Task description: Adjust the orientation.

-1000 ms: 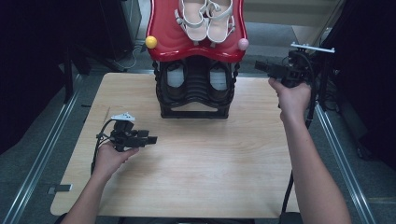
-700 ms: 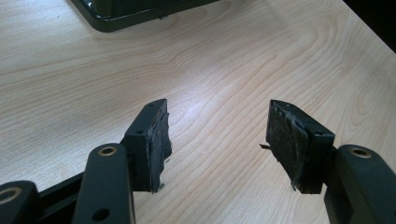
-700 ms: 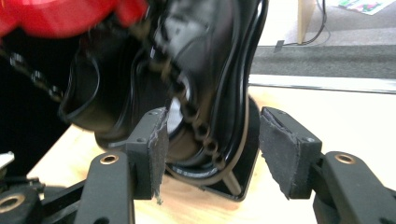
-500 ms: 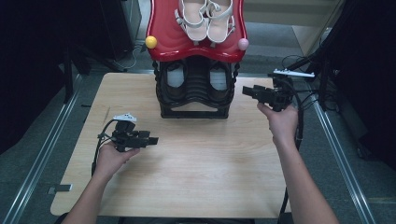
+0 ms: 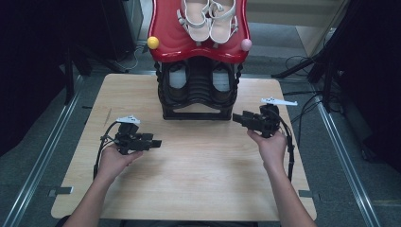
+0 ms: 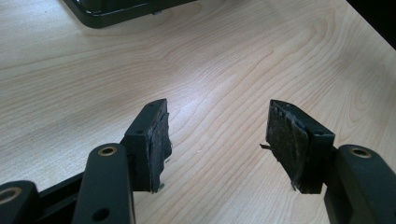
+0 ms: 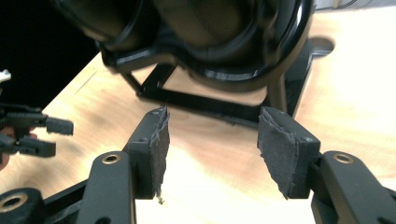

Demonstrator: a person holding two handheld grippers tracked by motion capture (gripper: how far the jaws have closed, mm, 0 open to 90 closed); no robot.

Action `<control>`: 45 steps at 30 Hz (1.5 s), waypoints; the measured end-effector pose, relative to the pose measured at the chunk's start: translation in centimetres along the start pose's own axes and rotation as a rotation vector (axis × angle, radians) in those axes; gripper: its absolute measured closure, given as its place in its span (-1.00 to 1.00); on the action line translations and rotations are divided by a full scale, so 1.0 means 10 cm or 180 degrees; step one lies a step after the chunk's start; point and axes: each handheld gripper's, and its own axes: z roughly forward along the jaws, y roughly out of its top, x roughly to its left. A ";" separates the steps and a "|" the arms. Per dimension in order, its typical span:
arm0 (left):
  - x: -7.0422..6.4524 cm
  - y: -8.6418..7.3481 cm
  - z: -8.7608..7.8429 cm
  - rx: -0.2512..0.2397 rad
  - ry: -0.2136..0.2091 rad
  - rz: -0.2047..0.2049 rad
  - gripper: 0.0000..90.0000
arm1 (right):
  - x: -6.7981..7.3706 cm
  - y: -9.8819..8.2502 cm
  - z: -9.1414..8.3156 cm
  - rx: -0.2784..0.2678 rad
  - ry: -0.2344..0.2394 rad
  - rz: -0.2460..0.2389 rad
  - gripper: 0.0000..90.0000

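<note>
Right gripper point(image 5: 239, 118) has dropped from upper right toward shoe rack point(image 5: 198, 101) at centre; jaws wide, empty. Left gripper point(image 5: 156, 143) unmoved at lower left, wide, empty. Nothing grasped yet; reach toward rack remains.

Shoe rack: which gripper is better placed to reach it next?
Right. The right gripper is beside the shoe rack base, open jaws aimed at it; in its own view the rack is close. The left gripper is open farther back over the table.
</note>
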 end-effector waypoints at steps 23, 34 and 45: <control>-0.08 0.00 0.11 0.0117 -0.0042 0.0095 -0.13 | 0.16 -0.61 0.48 0.0428 0.0168 -0.0166 -0.01; -0.14 -0.01 0.28 0.0309 0.0005 0.0225 -0.15 | 0.21 -0.65 0.54 0.0580 0.0210 -0.0280 -0.05; -0.35 -0.05 0.57 0.0631 0.0192 0.0592 -0.25 | 0.26 -0.76 0.67 0.1098 -0.0084 -0.0716 -0.10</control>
